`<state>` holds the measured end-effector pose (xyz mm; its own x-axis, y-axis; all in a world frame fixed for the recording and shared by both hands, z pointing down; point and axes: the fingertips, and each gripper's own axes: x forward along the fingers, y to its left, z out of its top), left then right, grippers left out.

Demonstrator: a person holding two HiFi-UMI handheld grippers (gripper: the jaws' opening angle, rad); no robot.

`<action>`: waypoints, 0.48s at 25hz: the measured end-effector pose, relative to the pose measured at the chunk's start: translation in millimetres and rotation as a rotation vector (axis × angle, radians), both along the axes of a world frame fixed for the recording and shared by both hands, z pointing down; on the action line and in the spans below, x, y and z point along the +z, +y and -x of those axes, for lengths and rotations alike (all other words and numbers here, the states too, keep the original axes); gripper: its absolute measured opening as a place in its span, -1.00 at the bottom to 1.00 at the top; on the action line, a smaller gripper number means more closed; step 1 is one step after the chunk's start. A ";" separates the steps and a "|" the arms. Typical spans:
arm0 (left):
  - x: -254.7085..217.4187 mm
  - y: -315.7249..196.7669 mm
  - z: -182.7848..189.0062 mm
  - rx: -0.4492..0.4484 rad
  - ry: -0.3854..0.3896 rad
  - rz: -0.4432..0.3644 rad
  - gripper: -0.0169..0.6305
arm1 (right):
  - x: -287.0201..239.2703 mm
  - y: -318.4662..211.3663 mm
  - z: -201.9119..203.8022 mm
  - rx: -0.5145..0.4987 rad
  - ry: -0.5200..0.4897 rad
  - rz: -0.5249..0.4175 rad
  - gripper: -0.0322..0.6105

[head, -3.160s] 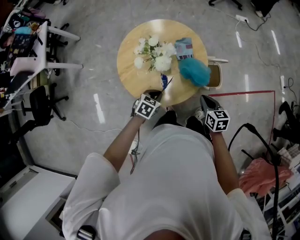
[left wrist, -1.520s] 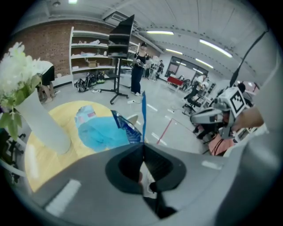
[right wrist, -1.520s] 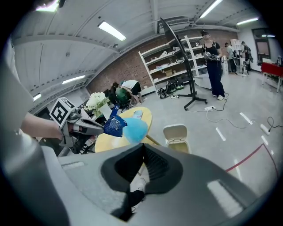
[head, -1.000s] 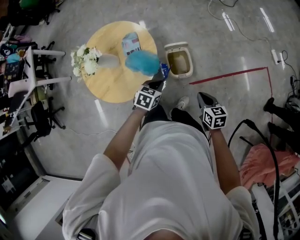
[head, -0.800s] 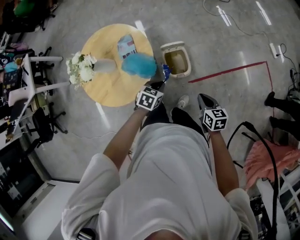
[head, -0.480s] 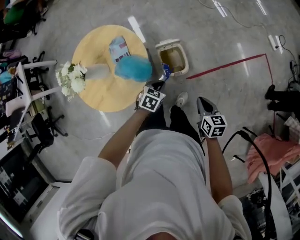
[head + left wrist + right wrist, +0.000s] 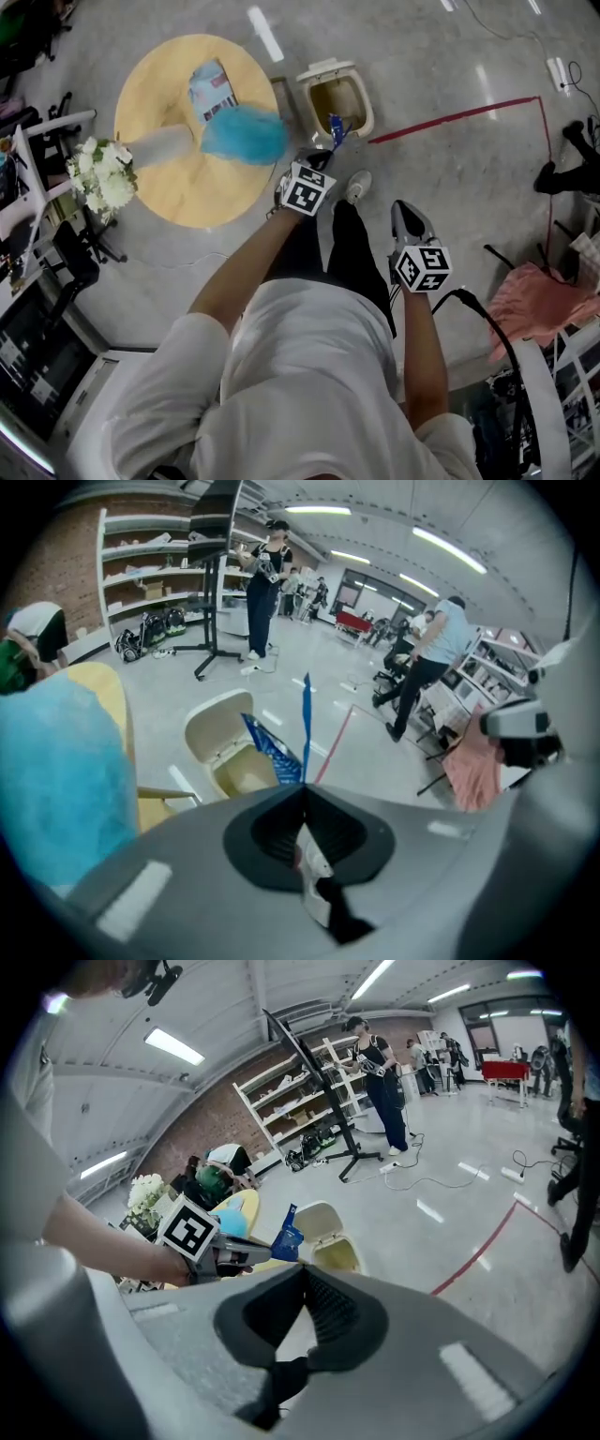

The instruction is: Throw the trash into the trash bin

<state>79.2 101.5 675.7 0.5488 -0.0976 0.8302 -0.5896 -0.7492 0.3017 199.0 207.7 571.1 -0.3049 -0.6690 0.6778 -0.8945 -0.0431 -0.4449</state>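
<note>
In the head view my left gripper (image 7: 327, 156) is shut on a blue snack wrapper (image 7: 336, 127) that hangs over the open cream trash bin (image 7: 319, 101) on the floor. The left gripper view shows the wrapper (image 7: 278, 754) sticking up from the shut left gripper (image 7: 303, 786), with the bin (image 7: 228, 757) just beyond and its lid tipped back. My right gripper (image 7: 401, 212) is lower and to the right of the bin, shut with nothing in it. The right gripper view looks past the shut right gripper (image 7: 302, 1268) at the left gripper (image 7: 266, 1250), the wrapper (image 7: 285, 1232) and the bin (image 7: 335, 1252).
A round wooden table (image 7: 159, 178) stands left of the bin, carrying a blue fluffy duster (image 7: 244, 134), a printed box (image 7: 210, 89) and a vase of white flowers (image 7: 103, 176). Red tape (image 7: 459, 114) marks the floor to the right. People, shelves (image 7: 155, 574) and chairs stand farther off.
My left gripper has carried the wrapper from beside the table edge down to over the open bin. The right gripper has sunk a little. The head view has swung so the table sits further left.
</note>
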 end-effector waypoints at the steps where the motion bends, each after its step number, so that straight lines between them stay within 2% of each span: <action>1: 8.5 -1.6 -2.4 -0.008 -0.003 0.000 -0.93 | 4.0 0.8 -0.8 0.001 -0.002 0.003 -0.90; 5: 42.0 -6.7 -8.2 -0.042 -0.013 0.010 -0.93 | 20.3 6.5 -2.7 -0.005 0.002 0.015 -0.90; 12: 94.1 -8.2 -11.5 -0.027 -0.026 0.023 -0.93 | 50.1 4.0 -11.5 0.007 0.002 0.014 -0.90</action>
